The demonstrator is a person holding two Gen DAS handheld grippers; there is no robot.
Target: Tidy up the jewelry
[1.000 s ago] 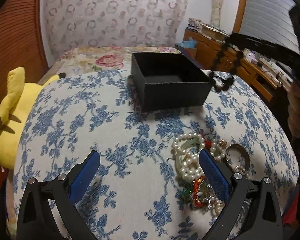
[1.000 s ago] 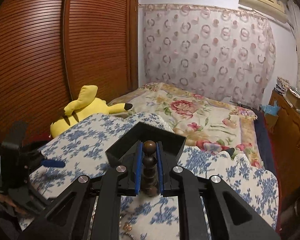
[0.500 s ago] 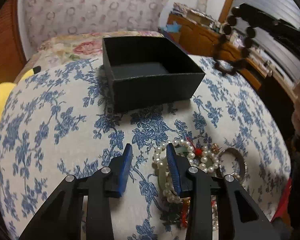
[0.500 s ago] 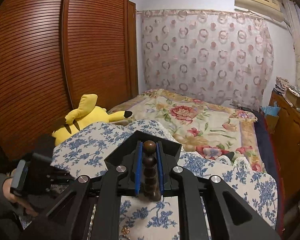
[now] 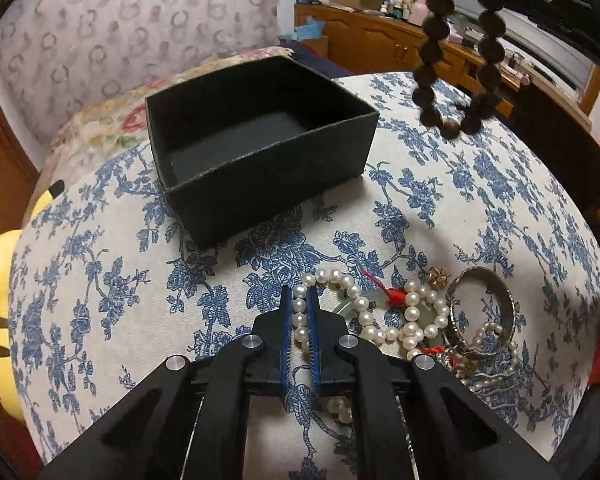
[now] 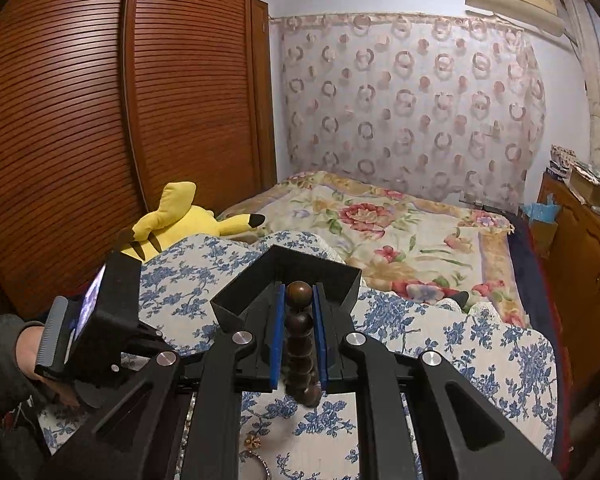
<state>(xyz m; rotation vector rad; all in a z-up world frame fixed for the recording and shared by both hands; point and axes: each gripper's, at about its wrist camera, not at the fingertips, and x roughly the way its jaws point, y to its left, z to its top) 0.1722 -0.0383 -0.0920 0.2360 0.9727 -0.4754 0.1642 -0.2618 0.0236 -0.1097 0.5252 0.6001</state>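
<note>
Your left tool (image 5: 300, 312) is closing on the pearls (image 5: 300, 316), right tool (image 6: 298, 336) clenched on the wood beads (image 6: 300, 344). Next, lift gently and drop both in the box (image 5: 275, 184).

A black square box (image 5: 259, 152) stands open and empty on the blue-flowered cloth. In front of it lies a tangle of jewelry: a white pearl strand (image 5: 300, 316) looped over a pale green bangle (image 5: 346, 306), a silver bangle (image 5: 484, 312) at the right, and red cord bits (image 5: 392, 296) between them. A dark wooden bead bracelet (image 5: 436, 52) hangs in the air to the right of the box.
</note>
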